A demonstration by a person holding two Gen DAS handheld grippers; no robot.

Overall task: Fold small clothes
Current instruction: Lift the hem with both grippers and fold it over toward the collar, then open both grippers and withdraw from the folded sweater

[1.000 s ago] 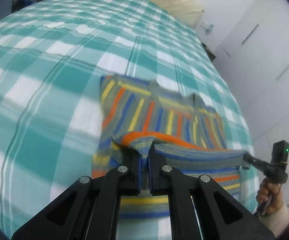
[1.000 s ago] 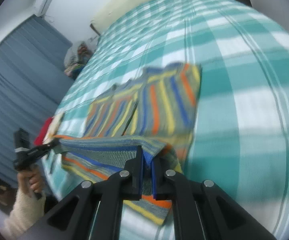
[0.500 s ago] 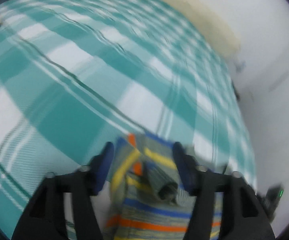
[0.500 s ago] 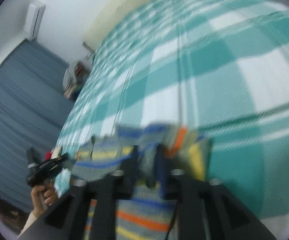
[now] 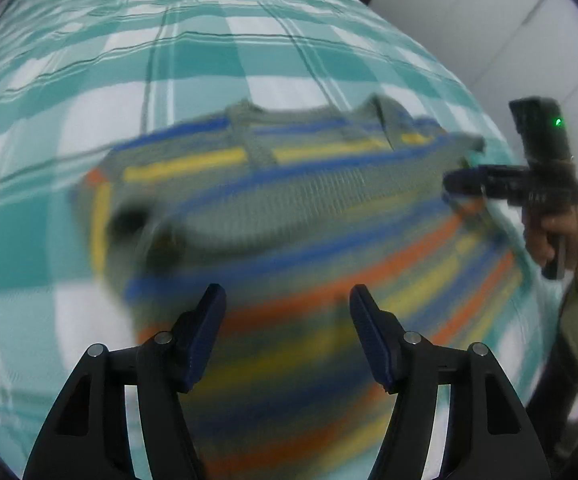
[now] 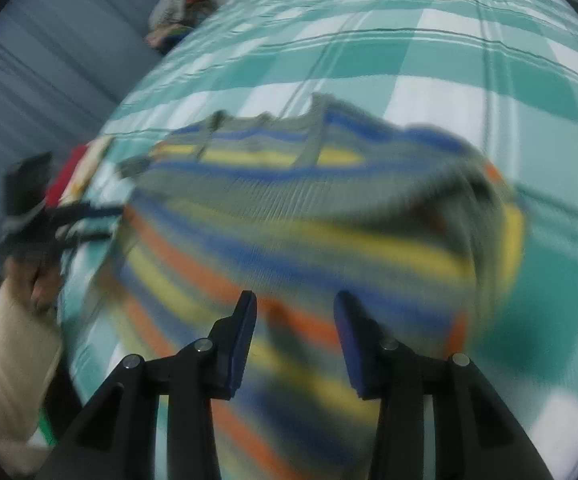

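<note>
Lying on the checked bedspread [image 5: 41, 208], the striped sweater [image 5: 289, 216] is seen doubled over itself, a grey ribbed band running across its upper part and the far hem and neckline just beyond. It is judged light, soft and limp: a knit that will sag and drape wherever it is lifted, stretch a little under pull, and hold a crease poorly. It is not fragile or slippery, though loose stitches could catch on a pad. It is best taken by pinching an edge or a folded corner, both layers together, with one gripper at each end so the fold stays square.

The left gripper [image 5: 287, 332] is seen above the near part of the sweater, its jaws opening and well apart, with nothing pinched between them; the cloth lies beneath, not pressed by the pads. The right gripper [image 6: 295, 340] is set narrower, also parted and empty, above the striped cloth. In the left view it [image 5: 465, 190] appears at the sweater's right edge, carried by a hand [image 5: 549, 240].
</note>
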